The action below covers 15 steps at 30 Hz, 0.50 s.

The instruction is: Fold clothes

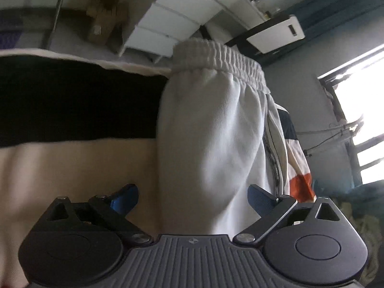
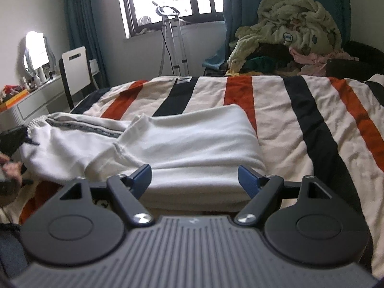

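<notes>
White trousers (image 2: 187, 141) lie partly folded on the striped blanket (image 2: 312, 110), legs doubled over for a neat stack. The left gripper (image 1: 193, 200), jaws apart, straddles the waist end; the right gripper (image 2: 194, 177), also apart, faces the folded edge, seemingly ready to pinch it.

The bed's got a striped blanket (image 2: 300, 110) on it, cream with orange and navy bands. White sweatpants (image 2: 182, 141) lie right on top, partly folded, elastic waistband (image 1: 223, 60) at one end.
</notes>
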Tool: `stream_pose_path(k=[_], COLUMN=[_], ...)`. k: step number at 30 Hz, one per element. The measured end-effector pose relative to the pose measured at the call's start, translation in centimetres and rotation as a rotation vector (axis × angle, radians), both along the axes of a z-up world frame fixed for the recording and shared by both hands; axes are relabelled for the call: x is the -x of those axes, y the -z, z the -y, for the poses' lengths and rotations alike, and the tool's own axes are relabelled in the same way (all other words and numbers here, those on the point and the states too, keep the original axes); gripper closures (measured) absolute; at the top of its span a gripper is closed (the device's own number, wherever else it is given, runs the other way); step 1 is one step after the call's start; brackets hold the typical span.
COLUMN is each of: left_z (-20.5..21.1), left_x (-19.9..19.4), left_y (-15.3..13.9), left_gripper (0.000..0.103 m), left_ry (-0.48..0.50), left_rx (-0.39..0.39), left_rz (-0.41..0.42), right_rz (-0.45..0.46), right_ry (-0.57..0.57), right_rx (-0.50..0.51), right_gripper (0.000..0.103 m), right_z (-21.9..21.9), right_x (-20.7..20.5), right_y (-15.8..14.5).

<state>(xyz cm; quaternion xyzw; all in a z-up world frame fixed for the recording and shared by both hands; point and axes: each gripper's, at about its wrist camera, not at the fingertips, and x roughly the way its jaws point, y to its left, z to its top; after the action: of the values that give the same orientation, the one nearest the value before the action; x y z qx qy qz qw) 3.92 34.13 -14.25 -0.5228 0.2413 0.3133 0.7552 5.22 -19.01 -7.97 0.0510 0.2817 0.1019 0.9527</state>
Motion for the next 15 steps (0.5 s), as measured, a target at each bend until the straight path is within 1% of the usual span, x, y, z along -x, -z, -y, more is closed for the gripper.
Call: stream_pose_path(k=[2,3,5,6,8,9,11,12,13,15], left_z=[-1.0,-1.5,-2.3,-2.6,-2.9,-3.0,-2.8,-2.6,-2.4,-1.6], left_x=[-0.8,-1.1,-1.9,-2.2,-2.7,-3.0,-3.6,-3.8,-4.0,-4.2], left_y=[0.1,0.1,0.1,0.2,0.3,0.2,0.0,-0.1,-0.4,-1.6], left_gripper=[0.014,0.016,0.027,0.030,0.046,0.050,0.068,0.074,0.084,0.087], left_ry=[-0.030,-0.035,-0.032,-0.029,-0.024,-0.021,-0.018,-0.016,-0.021,-0.039], left_rx=[-0.034,-0.056,-0.106,-0.130,-0.182,-0.208,-0.260,-0.285,-0.309,-0.354], left_rz=[0.009,0.015,0.016,0.013,0.010,0.009,0.010,0.012,0.020,0.048], right_rz=[-0.009,-0.014,-0.024,-0.029,-0.034,-0.034,-0.041,-0.045,-0.051,-0.079], right_ry=[-0.001,0.000,-0.003,-0.005,-0.006,-0.006,-0.006,-0.004,-0.001,0.003], right_rx=[0.014,0.022,0.032,0.034,0.043,0.050,0.071,0.080,0.088,0.103], right_gripper=[0.023,0.023,0.023,0.023,0.023,0.023,0.023,0.023,0.023,0.023], right_z=[-0.2,-0.3,-0.6,-0.8,-1.2,-1.6,-2.4,-2.6,-2.8,-2.9], right_x=[-0.1,-0.1,-0.4,-0.6,-1.2,-1.6,-2.9,-3.6,-4.2,-5.0], right_y=[0.4,0.6,0.9,1.1,1.4,1.5,2.0,2.4,2.8,3.7])
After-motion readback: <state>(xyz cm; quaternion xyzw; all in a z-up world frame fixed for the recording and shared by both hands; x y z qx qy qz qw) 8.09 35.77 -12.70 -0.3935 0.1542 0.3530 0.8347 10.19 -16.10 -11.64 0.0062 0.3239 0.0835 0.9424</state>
